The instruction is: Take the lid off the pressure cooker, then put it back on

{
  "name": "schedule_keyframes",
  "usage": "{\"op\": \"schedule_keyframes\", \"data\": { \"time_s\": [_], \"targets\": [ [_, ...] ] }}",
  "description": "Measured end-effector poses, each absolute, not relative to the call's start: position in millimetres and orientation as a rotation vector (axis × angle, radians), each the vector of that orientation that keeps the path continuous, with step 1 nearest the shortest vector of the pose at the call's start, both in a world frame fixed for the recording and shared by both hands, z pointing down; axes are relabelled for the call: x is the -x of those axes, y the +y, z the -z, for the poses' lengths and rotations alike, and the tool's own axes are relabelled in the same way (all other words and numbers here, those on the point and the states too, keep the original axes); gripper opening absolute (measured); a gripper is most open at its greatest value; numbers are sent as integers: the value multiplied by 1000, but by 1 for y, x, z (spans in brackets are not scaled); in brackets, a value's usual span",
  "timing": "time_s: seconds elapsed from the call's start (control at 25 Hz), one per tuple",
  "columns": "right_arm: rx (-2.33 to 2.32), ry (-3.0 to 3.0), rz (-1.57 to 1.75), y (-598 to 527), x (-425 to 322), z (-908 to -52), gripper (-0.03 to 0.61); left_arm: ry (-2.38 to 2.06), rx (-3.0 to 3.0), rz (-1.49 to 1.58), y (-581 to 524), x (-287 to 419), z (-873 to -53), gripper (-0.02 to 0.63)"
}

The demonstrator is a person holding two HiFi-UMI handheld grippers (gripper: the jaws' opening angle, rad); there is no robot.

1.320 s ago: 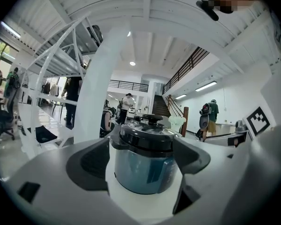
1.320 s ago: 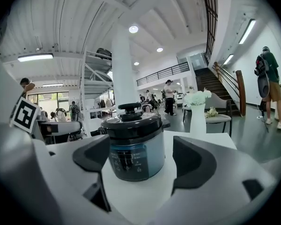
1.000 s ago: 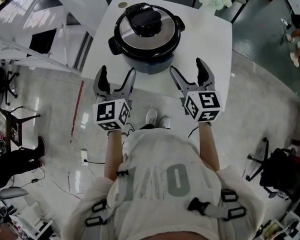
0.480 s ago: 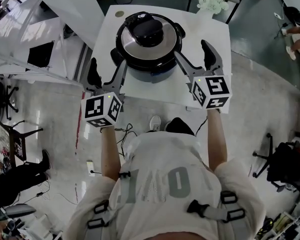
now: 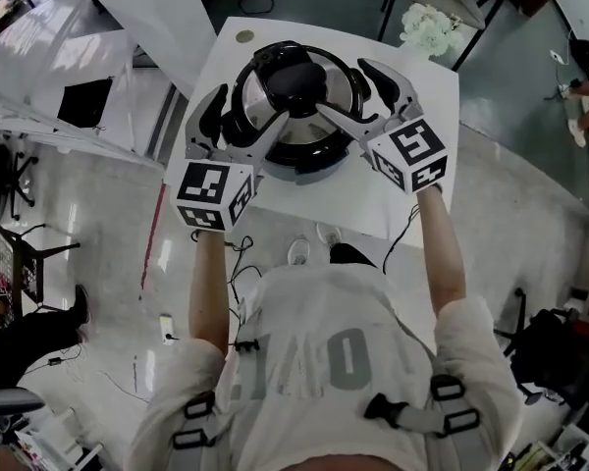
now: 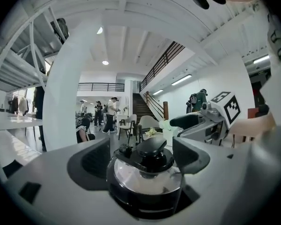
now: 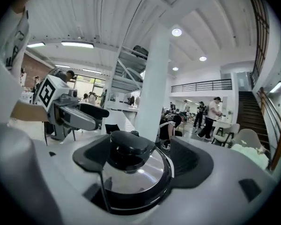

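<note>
Over the counter (image 5: 412, 180), reaching forward with both arms outstretched. Holding left tool (image 5: 247, 114) and right tool (image 5: 346, 88) released, jaws apart, flanking the pressure cooker (image 5: 314, 165) lid (image 5: 296, 84).

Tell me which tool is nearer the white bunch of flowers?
Right. The right tool hovers at the silver pressure cooker's side facing the flowers; the left tool is across the cooker.

- Round black-and-steel pressure cooker (image 5: 293, 106) fills the far half of the white square table (image 5: 324, 199); the bare near strip lies open.
- White flower bunch (image 5: 430, 27) crowds the far right corner.
- Broad white pillar (image 5: 157, 8) flanks far left.
</note>
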State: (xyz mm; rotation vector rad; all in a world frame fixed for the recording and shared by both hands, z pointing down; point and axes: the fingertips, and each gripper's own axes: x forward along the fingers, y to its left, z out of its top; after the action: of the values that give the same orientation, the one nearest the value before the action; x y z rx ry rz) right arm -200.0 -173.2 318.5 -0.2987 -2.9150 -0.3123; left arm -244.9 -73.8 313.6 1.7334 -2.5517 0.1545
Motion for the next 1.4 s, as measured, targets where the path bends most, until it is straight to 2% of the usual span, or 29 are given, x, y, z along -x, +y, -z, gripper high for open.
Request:
{"op": "schedule_keyframes", "data": {
  "time_s": [0.28,1.0,1.24,1.4],
  "targets": [
    [646,-2795,320,-171,227,-336,379,-2463,-1756,-286,-108,247,-324,402],
    [1119,-2553,378,-154,247,-350,374,-2124,-2071,-395,-126,250,-343,397],
    [1196,-2471,392,-152,249,-358,363,-2084,-2086,-415,-130,254,-350,344],
    [1235,-2462,378,-148,250,-359,318,-2098,-2069,-412,-130,256,-349,311]
  ]
}}
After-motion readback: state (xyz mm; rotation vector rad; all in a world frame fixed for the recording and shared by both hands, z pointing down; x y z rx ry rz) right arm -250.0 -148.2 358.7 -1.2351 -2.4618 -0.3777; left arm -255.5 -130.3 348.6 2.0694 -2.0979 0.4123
